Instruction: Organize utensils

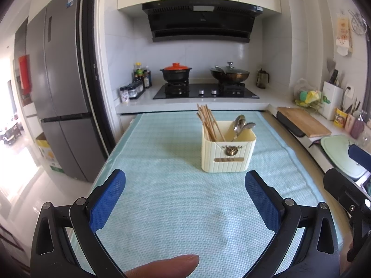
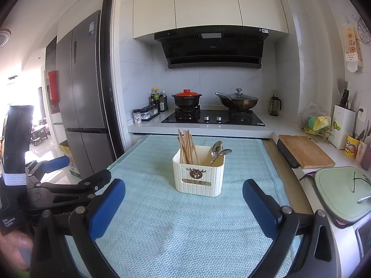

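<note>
A cream ribbed utensil holder [image 1: 228, 154] [image 2: 198, 178] stands on a light green mat [image 1: 176, 203] [image 2: 185, 231]. Several wooden chopsticks [image 1: 208, 122] [image 2: 186, 147] lean in its left compartment. Metal spoons [image 1: 242, 125] [image 2: 218, 151] stand in its right compartment. My left gripper [image 1: 185, 185] is open and empty, held above the mat in front of the holder. My right gripper [image 2: 184, 193] is open and empty, also in front of the holder. The left gripper's body shows at the left of the right wrist view [image 2: 69, 187].
A stove [image 1: 206, 90] with a red-lidded pot [image 1: 176, 71] and a wok [image 1: 229, 73] stands behind the mat. A wooden cutting board [image 1: 303, 121] and a green board [image 2: 340, 192] lie on the right counter. A fridge [image 1: 60, 92] stands left.
</note>
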The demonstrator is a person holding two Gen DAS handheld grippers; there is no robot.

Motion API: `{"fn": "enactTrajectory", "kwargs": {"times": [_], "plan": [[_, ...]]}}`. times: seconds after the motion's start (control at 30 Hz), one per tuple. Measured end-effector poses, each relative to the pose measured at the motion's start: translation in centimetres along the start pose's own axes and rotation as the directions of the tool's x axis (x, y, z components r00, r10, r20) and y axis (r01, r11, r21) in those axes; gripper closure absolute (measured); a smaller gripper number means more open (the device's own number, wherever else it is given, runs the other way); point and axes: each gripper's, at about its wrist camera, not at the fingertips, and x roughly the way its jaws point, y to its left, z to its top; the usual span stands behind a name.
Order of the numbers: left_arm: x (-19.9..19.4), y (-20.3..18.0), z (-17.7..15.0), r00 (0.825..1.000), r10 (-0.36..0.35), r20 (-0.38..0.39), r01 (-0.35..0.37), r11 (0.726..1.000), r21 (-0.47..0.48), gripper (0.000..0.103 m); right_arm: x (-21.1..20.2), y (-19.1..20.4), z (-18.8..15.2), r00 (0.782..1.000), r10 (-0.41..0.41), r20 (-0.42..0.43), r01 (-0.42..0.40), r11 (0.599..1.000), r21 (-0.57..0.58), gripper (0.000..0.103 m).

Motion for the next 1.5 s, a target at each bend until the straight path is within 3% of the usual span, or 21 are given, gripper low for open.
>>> {"fn": "enactTrajectory", "kwargs": {"times": [1.5], "plan": [[-0.36,-0.01,0.05,1.0,-0.013,0.0,0.013,1.0,0.003,0.0,-0.4,0.17,0.05,1.0,-0.011,-0.002,0.011,1.0,-0.02,0.0]]}}
